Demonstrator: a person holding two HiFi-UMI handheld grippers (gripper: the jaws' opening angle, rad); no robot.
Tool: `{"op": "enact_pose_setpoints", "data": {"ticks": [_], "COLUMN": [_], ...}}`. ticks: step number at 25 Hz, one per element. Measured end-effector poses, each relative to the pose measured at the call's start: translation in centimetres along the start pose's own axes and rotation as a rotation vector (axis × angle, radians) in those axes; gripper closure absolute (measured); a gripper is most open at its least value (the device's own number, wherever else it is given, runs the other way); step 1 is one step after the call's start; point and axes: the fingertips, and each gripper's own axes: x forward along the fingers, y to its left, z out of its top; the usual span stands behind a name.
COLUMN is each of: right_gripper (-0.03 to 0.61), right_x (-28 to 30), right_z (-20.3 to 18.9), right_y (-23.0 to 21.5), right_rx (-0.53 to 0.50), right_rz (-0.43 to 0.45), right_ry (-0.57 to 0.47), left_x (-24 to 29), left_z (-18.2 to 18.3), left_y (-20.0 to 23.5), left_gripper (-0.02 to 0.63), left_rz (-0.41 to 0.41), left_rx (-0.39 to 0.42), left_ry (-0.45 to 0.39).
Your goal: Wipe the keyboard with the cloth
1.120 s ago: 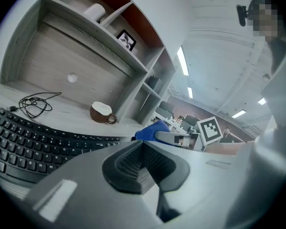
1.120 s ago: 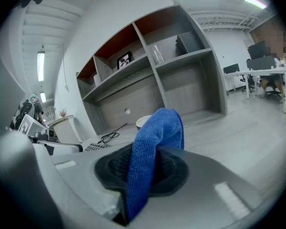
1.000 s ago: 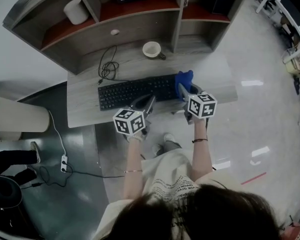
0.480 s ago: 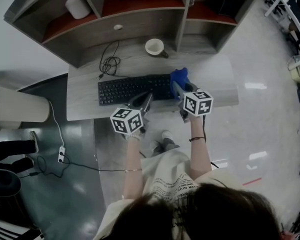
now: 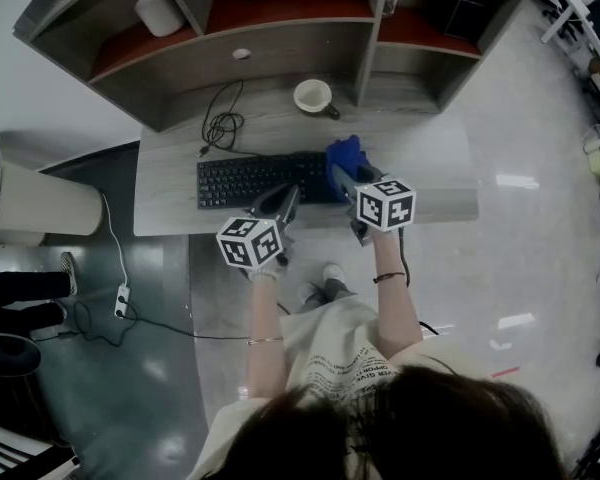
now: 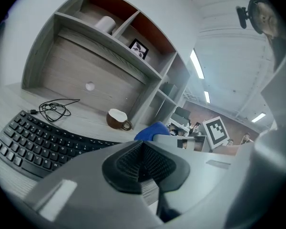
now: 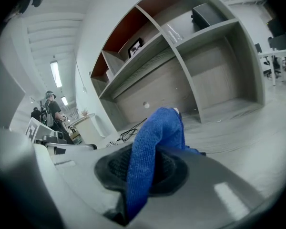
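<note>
Right gripper [image 5: 337,175] and the blue terry cloth [image 5: 345,156] pinched in its jaws have slid left since the earlier frames. The cloth is now bunched on the right end of the black curved keyboard [image 5: 250,180] on the grey wood-grain counter [image 5: 425,158], while the left gripper [image 5: 285,201] hovers at the keyboard's near edge, jaws together on nothing. Wipe looks under way but early: only the right end seems covered, middle and left keys still to do. Containers: brown cup with white inside [image 5: 312,96] sits beyond the keyboard with nothing visible in it; white cylinder [image 5: 160,10] on the left shelf, contents can't tell.
</note>
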Motion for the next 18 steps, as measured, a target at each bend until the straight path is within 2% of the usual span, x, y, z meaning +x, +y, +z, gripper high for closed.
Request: {"op": "enact_pose_setpoints", "data": {"ticks": [10, 18], "right_gripper": [0.526, 0.526], "right_x": [1.1, 1.5], "right_z": [-0.3, -0.5], "right_y": [1.2, 1.7], "right_rx": [-0.01, -0.01], "right_rz": [0.068, 0.09], "right_ry": [0.026, 0.034], "left_x": [0.4, 0.4], "left_z": [0.5, 0.8], "left_y": [0.3, 0.8], "left_gripper": [0.62, 0.62], "left_rz": [0.041, 0.064], "left_rx": [0.003, 0.01], "left_ry": [-0.019, -0.025]}}
